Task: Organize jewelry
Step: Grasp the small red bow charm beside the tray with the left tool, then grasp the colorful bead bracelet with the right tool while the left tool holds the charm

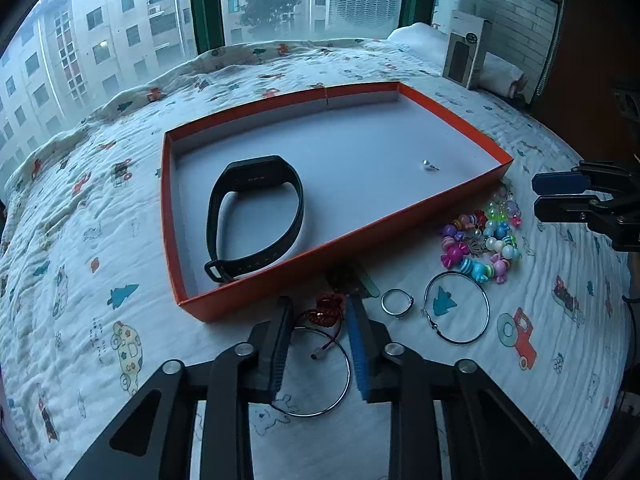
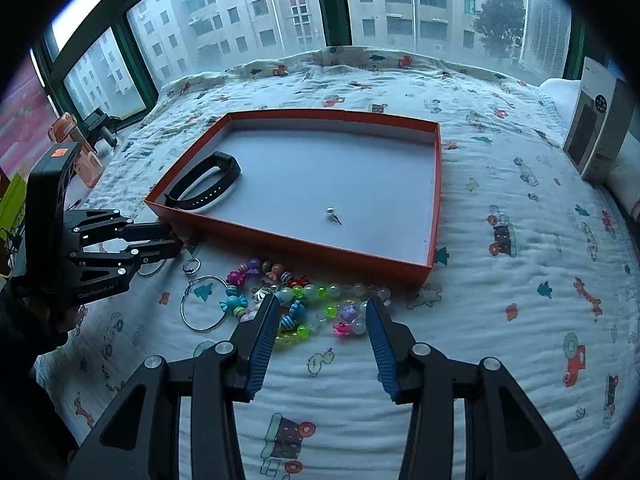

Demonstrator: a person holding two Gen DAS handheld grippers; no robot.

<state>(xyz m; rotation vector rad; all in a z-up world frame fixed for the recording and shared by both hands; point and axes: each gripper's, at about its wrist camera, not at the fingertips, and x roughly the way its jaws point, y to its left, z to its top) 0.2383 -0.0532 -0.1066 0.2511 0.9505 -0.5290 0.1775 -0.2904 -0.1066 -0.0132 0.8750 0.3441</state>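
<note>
Pickup step: left gripper [image 1: 320, 320] nearly closed around red charm [image 1: 329, 311], contact unclear; right gripper [image 2: 322, 312] half-open, empty, over beads [image 2: 296, 300]. Next: lift into orange tray [image 1: 248, 300].

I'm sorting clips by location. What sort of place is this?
Probably a bedroom in a high-rise flat: the work surface is a bed under a cartoon-print quilt, beside a big window facing apartment blocks, with a rolled towel by the wall.
</note>
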